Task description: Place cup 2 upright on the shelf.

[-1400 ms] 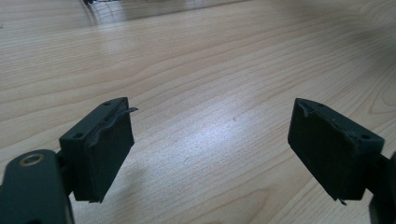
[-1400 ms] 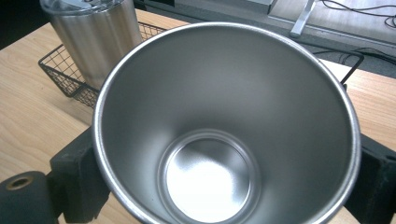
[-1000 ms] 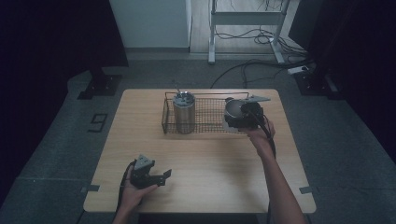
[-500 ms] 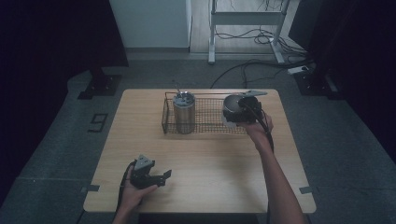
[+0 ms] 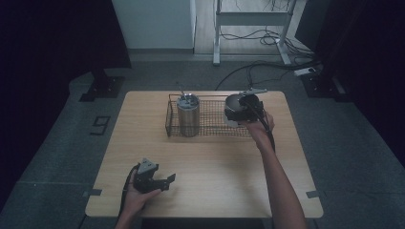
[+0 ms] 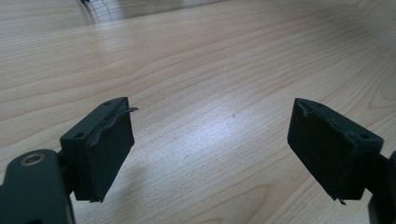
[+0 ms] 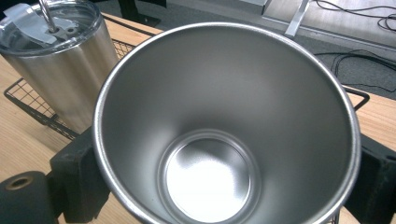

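- Steel tumbler [image 7: 224,130], lidless and empty, sits clamped between the jaws of the right gripper [image 5: 243,109] at the right end of the wire basket [image 5: 210,125], its polished interior bare to the bottom.
- Whether it is going into the basket or coming out cannot be told; either way the next move calls for a steady, upright hold clear of the wire rim.
- Beside it in the basket stands a lidded tumbler [image 5: 187,114] with a straw.
- Left gripper [image 6: 210,149] rests near the wooden table's [image 5: 215,162] front edge, jaws spread wide, holding nothing.
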Motion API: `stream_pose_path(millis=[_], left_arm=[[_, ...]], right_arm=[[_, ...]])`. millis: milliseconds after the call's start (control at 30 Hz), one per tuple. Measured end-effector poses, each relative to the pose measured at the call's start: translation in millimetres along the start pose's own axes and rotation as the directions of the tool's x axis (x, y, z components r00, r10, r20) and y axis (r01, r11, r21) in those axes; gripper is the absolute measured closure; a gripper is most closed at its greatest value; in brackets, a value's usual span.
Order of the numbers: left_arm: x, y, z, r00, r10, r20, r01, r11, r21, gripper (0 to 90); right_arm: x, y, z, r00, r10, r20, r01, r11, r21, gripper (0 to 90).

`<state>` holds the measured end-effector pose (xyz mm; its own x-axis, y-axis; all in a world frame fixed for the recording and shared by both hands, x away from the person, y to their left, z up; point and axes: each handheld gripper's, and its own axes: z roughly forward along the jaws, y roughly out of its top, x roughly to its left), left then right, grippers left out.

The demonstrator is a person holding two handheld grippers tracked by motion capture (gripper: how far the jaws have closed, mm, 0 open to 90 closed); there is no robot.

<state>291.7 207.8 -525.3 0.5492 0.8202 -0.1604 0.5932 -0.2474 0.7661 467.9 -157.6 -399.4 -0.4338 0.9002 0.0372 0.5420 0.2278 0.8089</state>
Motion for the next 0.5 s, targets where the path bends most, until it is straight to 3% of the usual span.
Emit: stream_pose_path(millis=[500], left_arm=[[-3.2,2.9,-4.8,0.9997,0.003,0.024,-0.003,0.9997,-0.022,14.5]], right_arm=[[-2.3,8.3,17.3,0.9998,0.001,0.017,-0.001,1.000,0.011,7.4]])
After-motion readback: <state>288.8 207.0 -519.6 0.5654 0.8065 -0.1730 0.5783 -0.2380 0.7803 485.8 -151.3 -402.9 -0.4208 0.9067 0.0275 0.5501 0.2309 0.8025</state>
